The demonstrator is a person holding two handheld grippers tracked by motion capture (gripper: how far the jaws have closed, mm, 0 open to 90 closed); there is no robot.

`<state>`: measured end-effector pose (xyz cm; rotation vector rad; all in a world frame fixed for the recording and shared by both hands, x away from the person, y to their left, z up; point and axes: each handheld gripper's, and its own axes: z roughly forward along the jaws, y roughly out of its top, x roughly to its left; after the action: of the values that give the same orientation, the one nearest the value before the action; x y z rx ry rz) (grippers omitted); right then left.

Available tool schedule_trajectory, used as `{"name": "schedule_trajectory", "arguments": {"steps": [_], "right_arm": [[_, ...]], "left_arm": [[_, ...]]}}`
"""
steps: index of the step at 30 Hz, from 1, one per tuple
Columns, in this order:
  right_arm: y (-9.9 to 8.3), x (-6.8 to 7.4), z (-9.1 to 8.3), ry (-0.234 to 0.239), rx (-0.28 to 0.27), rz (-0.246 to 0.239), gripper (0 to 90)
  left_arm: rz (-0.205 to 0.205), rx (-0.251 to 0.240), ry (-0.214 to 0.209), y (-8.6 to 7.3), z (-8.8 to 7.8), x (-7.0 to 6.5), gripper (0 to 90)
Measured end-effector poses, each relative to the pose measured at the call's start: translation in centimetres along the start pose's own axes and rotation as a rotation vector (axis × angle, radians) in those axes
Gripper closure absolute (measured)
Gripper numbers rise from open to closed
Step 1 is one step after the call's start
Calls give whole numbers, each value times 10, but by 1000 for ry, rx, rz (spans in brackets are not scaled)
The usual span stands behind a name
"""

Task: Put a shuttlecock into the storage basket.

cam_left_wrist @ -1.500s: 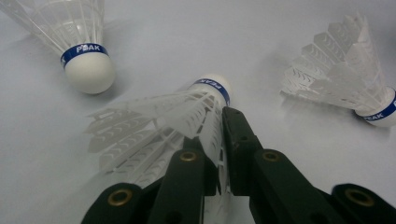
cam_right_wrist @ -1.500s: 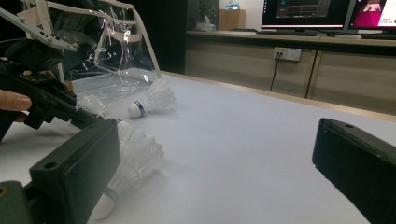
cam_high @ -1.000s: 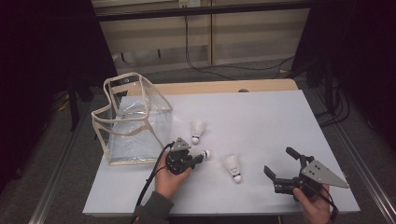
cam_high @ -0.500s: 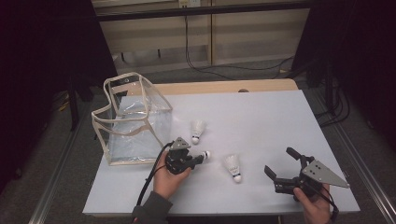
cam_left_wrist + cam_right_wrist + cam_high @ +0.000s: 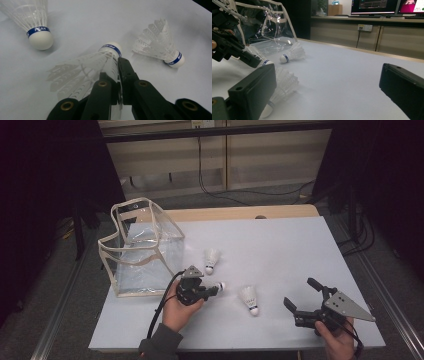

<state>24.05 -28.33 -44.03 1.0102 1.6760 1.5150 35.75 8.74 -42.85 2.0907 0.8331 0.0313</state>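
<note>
Left gripper view: black left gripper [image 5: 117,75] pinches white feathered shuttlecock [image 5: 100,62] by its skirt; blue "PEAK" band legible.
High view: right gripper [image 5: 302,297] gapes, empty.
Nearby: clear plastic bag [image 5: 142,247], two loose shuttlecocks [image 5: 211,260].

Tongs [image 5: 117,72] clamp a shuttlecock [image 5: 87,70] between two others

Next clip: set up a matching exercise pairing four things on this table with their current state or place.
Things:
1. left gripper
2. right gripper
3. clear bag
4. shuttlecock with cork toward the table's near edge

States:
A. lying loose between the two grippers
B. jaws wide apart, nothing between them
C. standing open at the table's left
D. shut on a shuttlecock's feathers

Pairs: 1-D, 2-B, 3-C, 4-A
</note>
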Motion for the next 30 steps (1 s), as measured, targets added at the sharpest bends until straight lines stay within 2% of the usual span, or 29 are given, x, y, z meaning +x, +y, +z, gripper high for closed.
{"name": "schedule_trajectory", "arguments": {"steps": [13,30], "right_arm": [[0,1,0,3,-1,-4,12],[0,1,-1,1,-3,1,11]], "left_arm": [[-23,25,-29,9,-7,2,881],[-21,60,-46,29,-18,2,882]]}}
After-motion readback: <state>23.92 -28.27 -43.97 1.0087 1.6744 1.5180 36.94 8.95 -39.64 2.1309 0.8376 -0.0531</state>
